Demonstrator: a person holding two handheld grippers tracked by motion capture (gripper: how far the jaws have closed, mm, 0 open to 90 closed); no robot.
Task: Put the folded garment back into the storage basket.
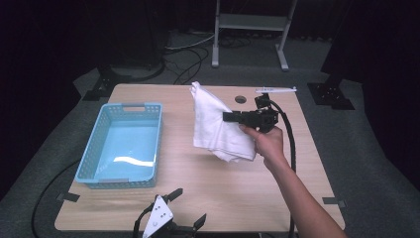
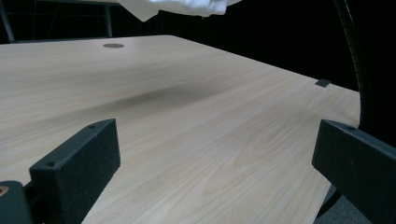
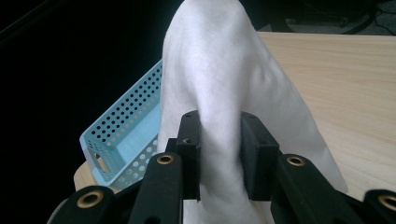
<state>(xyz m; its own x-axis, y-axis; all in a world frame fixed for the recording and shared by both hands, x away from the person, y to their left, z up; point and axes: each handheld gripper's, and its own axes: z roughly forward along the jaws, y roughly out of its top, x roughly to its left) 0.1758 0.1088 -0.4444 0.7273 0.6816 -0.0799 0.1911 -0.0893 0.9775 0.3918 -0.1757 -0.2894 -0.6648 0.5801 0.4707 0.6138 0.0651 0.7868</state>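
Right gripper (image 3: 218, 140): black two-jaw claw, clenched on the white folded cloth (image 1: 215, 124); both pads press a bunched fold of fabric between them, seen close in the right gripper view.
Right hand (image 1: 267, 141): wrapped round the gripper body, forearm entering from the bottom right of the high view.
Cloth position: lifted off the light wooden table (image 1: 208, 198), hanging from the jaws over its middle, to the right of the basket; top corner stands up, lower folds droop.
Left gripper (image 1: 171, 218): at the near table edge, jaws spread wide apart, nothing between them; bare wood shows between the jaws in the left gripper view.
Light blue perforated plastic basket (image 1: 94, 161): on the left half of the table, apart from the cloth.
Cloth from the left gripper view (image 2: 177, 7): white edge hanging high and well beyond the jaws.
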